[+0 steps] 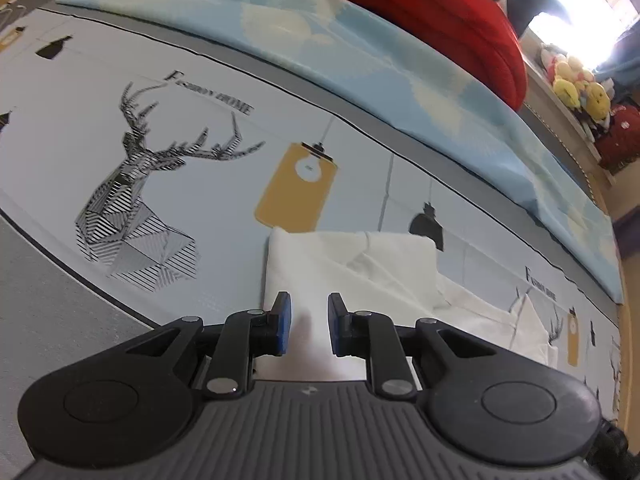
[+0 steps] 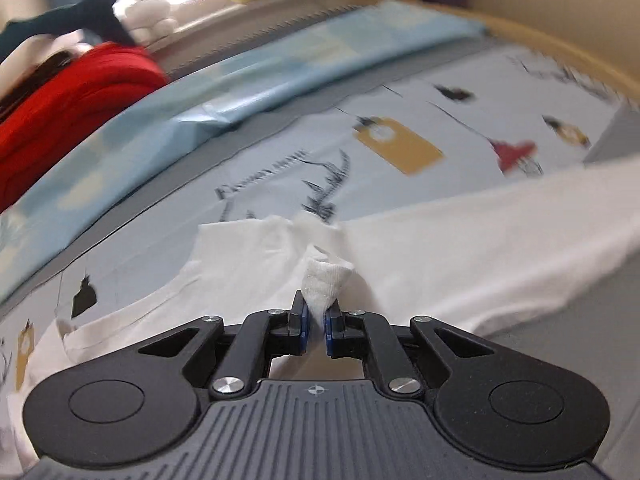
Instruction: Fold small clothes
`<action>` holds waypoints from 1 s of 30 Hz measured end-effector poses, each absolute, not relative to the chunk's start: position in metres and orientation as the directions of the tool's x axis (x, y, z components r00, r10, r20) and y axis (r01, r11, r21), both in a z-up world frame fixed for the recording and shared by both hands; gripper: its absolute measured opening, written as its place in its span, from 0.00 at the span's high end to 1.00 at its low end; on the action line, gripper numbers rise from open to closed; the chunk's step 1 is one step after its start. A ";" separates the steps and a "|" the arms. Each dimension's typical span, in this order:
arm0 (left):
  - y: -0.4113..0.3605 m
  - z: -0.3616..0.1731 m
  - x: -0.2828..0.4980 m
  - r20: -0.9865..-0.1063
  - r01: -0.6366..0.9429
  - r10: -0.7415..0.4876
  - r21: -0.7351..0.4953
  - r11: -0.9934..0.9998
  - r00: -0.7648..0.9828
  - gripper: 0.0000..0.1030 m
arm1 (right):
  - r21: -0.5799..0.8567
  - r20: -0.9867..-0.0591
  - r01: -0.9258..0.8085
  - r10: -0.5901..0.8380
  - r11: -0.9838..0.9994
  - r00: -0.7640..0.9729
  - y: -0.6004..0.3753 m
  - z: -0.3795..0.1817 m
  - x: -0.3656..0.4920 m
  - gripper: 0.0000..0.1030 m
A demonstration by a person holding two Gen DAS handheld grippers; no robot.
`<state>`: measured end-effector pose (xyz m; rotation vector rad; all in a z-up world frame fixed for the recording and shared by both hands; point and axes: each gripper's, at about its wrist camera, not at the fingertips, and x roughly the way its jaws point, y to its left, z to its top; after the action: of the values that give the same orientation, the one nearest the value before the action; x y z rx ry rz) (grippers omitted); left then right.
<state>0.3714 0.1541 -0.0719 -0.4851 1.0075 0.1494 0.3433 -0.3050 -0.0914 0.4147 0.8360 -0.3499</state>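
Note:
A white garment point(image 1: 360, 264) lies partly folded on the printed bed sheet point(image 1: 224, 216). My left gripper point(image 1: 309, 304) hovers just over its near left part. The blue pads stand apart, and only the cloth lying below shows in the gap. In the right wrist view the same white garment point(image 2: 460, 248) spreads to the right, with one edge lifted. My right gripper point(image 2: 316, 312) is shut on a bunched fold of the white fabric point(image 2: 326, 276), which sticks up between the pads.
The sheet shows a deer print point(image 1: 132, 184) and yellow lamp prints. A light blue blanket point(image 1: 360, 60) runs along the far side, with a folded red blanket point(image 1: 440, 12) on it. Plush toys point(image 1: 576, 88) sit on a ledge beyond.

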 end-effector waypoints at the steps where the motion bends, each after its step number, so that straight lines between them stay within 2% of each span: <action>1: 0.153 -0.073 0.373 -0.840 -0.325 -0.111 -0.324 0.888 0.532 0.81 | 0.226 -0.762 0.464 -0.142 0.856 0.632 -0.307 -0.088 0.344 0.93; 4: 0.144 -0.079 0.382 -0.843 -0.292 -0.156 -0.343 0.893 0.515 0.77 | 0.221 -0.713 0.469 -0.186 0.855 0.676 -0.309 -0.076 0.339 0.92; 6: 0.138 -0.081 0.381 -0.845 -0.268 -0.195 -0.363 0.892 0.497 0.76 | 0.230 -0.741 0.488 -0.174 0.842 0.649 -0.317 -0.081 0.343 0.92; 9: 0.131 -0.089 0.379 -0.849 -0.238 -0.234 -0.379 0.894 0.474 0.75 | 0.171 -0.835 0.508 -0.150 0.844 0.529 -0.319 -0.101 0.354 0.84; 10: 0.129 -0.090 0.379 -0.852 -0.225 -0.241 -0.377 0.898 0.465 0.75 | 0.146 -0.843 0.530 -0.175 0.836 0.508 -0.320 -0.104 0.354 0.77; 11: 0.127 -0.093 0.379 -0.857 -0.212 -0.245 -0.371 0.904 0.452 0.75 | 0.131 -0.838 0.547 -0.202 0.827 0.506 -0.321 -0.102 0.351 0.75; 13: 0.122 -0.099 0.378 -0.870 -0.181 -0.251 -0.353 0.918 0.423 0.74 | 0.123 -0.811 0.560 -0.242 0.820 0.532 -0.321 -0.092 0.348 0.75; 16: 0.114 -0.111 0.377 -0.902 -0.092 -0.235 -0.285 0.954 0.362 0.66 | 0.131 -0.730 0.588 -0.325 0.798 0.602 -0.320 -0.072 0.339 0.75; 20: 0.104 -0.127 0.373 -0.951 -0.003 -0.093 -0.098 0.995 0.294 0.66 | 0.270 -0.646 0.564 -0.287 0.781 0.707 -0.328 -0.057 0.328 0.72; 22: 0.098 -0.132 0.371 -0.957 0.041 -0.005 0.007 0.999 0.288 0.66 | 0.352 -0.678 0.528 -0.178 0.773 0.713 -0.335 -0.065 0.333 0.64; 24: 0.094 -0.132 0.371 -0.954 0.067 0.039 0.062 0.996 0.298 0.66 | 0.372 -0.781 0.567 -0.082 0.735 0.619 -0.344 -0.088 0.340 0.64; 27: 0.091 -0.124 0.374 -0.940 0.048 0.049 0.070 0.996 0.338 0.66 | 0.176 -0.907 0.690 -0.158 0.703 0.391 -0.355 -0.117 0.339 0.66; 30: 0.093 -0.107 0.378 -0.911 -0.003 -0.011 -0.013 1.000 0.413 0.66 | 0.188 -0.903 0.710 -0.166 0.679 0.397 -0.363 -0.113 0.334 0.68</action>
<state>0.3784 0.0928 -0.1071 -0.0138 1.1454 -0.0046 0.3341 -0.3627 -0.1134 0.6205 1.0197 -0.6015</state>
